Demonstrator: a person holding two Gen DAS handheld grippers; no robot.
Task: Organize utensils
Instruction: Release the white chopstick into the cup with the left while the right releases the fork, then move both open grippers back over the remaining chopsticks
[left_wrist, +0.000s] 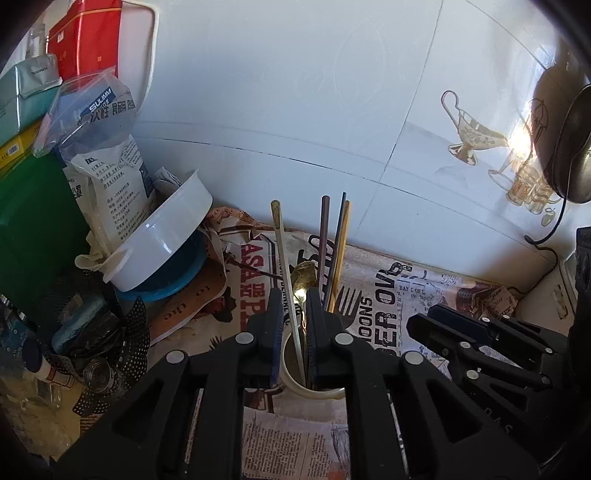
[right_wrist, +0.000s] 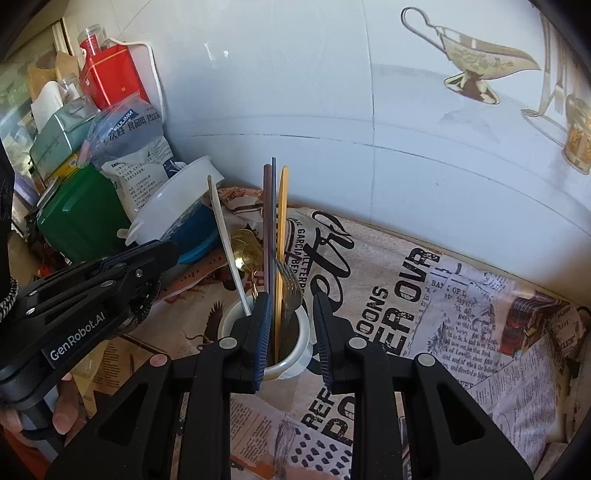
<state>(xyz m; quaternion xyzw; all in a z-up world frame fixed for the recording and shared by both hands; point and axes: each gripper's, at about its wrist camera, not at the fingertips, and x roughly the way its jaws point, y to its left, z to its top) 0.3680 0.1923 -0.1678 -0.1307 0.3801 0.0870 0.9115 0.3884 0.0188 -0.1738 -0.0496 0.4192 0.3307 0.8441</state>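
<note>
White mug (right_wrist: 300, 334) upright on the newsprint cloth, holding upright utensils, white-handled piece (right_wrist: 225, 236) leaning toward 11 o'clock, gold spoon (right_wrist: 245, 251) bowl-up, fork (right_wrist: 290, 286) tines-up, purple, dark and yellow handles (right_wrist: 282, 206) pointing to 12 o'clock.

Your cup (right_wrist: 295, 354) stands on the printed cloth (right_wrist: 424, 314) before the tiled wall (right_wrist: 332, 110). In it stand a spoon (right_wrist: 246, 251), a fork (right_wrist: 290, 284), chopsticks (right_wrist: 273, 206) and a flat handle (right_wrist: 225, 240) leaning left. Left of the cup, a tilted tub (right_wrist: 173, 206) rests on a bowl (right_wrist: 195, 240), with a bag (right_wrist: 136, 162) and boxes (right_wrist: 77, 210) behind. Your left gripper (left_wrist: 291, 310) straddles the spoon and flat handle above the cup; your right gripper (right_wrist: 290, 325) is at the cup's near rim.
</note>
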